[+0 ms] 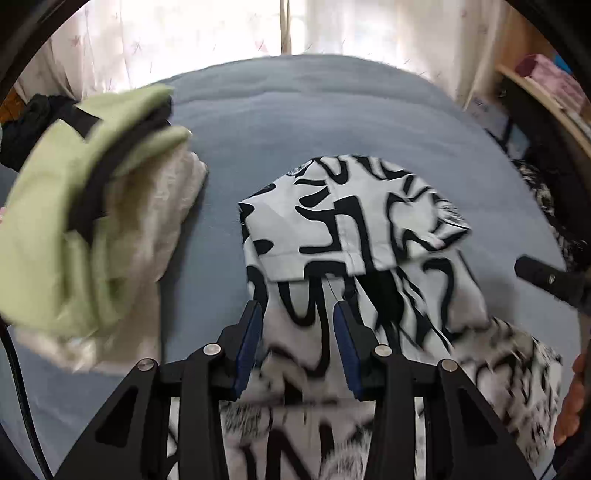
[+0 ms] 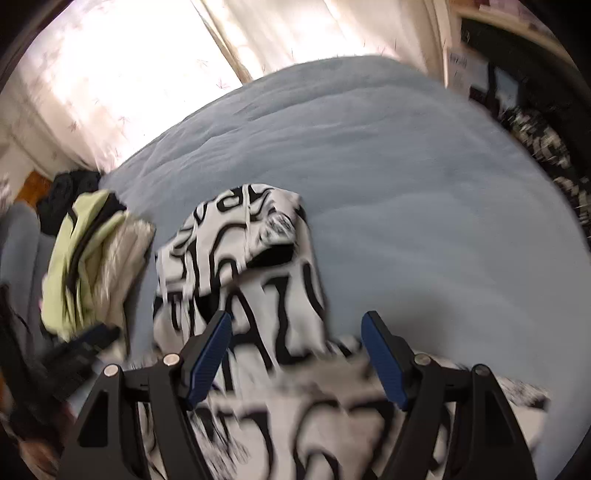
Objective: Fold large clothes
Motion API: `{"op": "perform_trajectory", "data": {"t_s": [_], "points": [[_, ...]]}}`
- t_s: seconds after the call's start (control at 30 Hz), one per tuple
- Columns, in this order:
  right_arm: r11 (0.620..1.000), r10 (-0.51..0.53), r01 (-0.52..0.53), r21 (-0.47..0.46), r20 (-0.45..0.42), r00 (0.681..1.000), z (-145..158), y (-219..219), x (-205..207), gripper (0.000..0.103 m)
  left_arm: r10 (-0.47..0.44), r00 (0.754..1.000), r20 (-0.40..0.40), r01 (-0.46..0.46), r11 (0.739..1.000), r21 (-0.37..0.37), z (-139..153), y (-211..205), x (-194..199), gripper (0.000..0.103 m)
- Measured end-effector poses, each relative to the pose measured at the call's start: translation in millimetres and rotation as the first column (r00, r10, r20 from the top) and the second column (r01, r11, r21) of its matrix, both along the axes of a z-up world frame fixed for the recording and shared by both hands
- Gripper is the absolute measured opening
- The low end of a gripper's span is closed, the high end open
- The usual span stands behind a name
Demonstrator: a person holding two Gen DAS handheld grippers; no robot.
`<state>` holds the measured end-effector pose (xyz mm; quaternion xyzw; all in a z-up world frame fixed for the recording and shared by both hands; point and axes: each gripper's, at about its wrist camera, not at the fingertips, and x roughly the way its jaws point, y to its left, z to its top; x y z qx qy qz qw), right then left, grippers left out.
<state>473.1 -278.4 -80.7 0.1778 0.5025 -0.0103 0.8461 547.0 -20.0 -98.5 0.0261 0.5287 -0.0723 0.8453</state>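
Observation:
A white garment with bold black lettering (image 1: 354, 229) lies partly folded on the blue bed (image 1: 295, 110), its far end turned back over itself. My left gripper (image 1: 297, 310) is open just above the near part of the garment, with nothing between the pads. My right gripper (image 2: 297, 321) is open wide over the garment's right edge (image 2: 258, 295), also empty. The right gripper's black body (image 1: 550, 280) shows at the right edge of the left wrist view. The right wrist view is motion-blurred.
A stack of folded clothes, light green on top of cream (image 1: 81, 221), sits at the left on the bed, also in the right wrist view (image 2: 88, 258). Dark clothes (image 1: 33, 122) lie behind it. Curtains (image 1: 221, 33) hang at the far side; a shelf (image 1: 546, 85) stands at the right.

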Motion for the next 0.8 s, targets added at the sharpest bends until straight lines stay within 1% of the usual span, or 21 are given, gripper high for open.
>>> {"op": "perform_trajectory", "data": {"t_s": [0.1,0.17,0.23,0.3,0.37,0.43,0.5,0.57,0.63,0.67,0.7,0.73,0.77,0.8], "points": [[0.999,-0.017,0.016,0.050,0.008,1.000,-16,-5,31,0.073,0.005,1.000,-0.010,-0.005,1.000,-0.018,-23,-5,23,0.039],[0.998,-0.018,0.017,0.062,0.022,1.000,-25,-7,48,0.073,0.006,1.000,-0.016,-0.007,1.000,-0.031,-38,-6,37,0.039],[0.998,-0.021,0.020,0.061,0.021,1.000,-35,-9,63,0.073,0.010,0.999,-0.046,-0.011,1.000,-0.024,-57,-5,50,0.039],[0.997,-0.021,0.022,0.078,-0.011,1.000,-52,-11,81,0.073,0.007,0.998,-0.066,-0.009,1.000,-0.023,-73,-3,57,0.039],[0.993,-0.010,0.015,0.114,-0.050,0.999,-70,-13,97,0.073,-0.012,0.998,-0.069,0.011,1.000,-0.022,-90,-3,59,0.039],[0.989,0.003,0.008,0.149,-0.072,0.997,-85,-15,107,0.073,-0.041,0.999,-0.027,0.041,0.999,-0.014,-98,-4,55,0.040],[0.983,0.008,0.007,0.183,-0.081,0.997,-99,-14,113,0.073,-0.075,0.997,0.019,0.075,0.997,0.014,-101,-8,50,0.041],[0.980,0.011,0.002,0.197,-0.068,0.998,-104,-13,114,0.075,-0.097,0.994,0.042,0.095,0.995,0.034,-103,-11,48,0.042],[0.981,0.022,-0.014,0.193,-0.043,0.999,-104,-11,116,0.073,-0.095,0.994,0.050,0.094,0.995,0.025,-105,-12,48,0.042],[0.982,0.034,-0.028,0.189,-0.032,0.999,-103,-9,117,0.067,-0.094,0.994,0.052,0.093,0.995,0.021,-105,-11,48,0.042],[0.978,0.056,-0.052,0.201,-0.013,0.998,-101,-7,117,0.057,-0.093,0.994,0.056,0.092,0.996,0.018,-106,-11,48,0.042],[0.969,0.081,-0.077,0.234,-0.007,0.997,-101,-4,119,0.029,-0.093,0.994,0.060,0.092,0.996,0.019,-107,-11,47,0.042],[0.967,0.084,-0.082,0.239,0.000,0.996,-98,0,120,0.018,-0.093,0.994,0.065,0.092,0.996,0.023,-107,-12,45,0.042],[0.972,0.090,-0.092,0.218,0.020,0.996,-92,3,118,0.016,-0.093,0.993,0.068,0.092,0.995,0.029,-107,-13,43,0.042]]}}
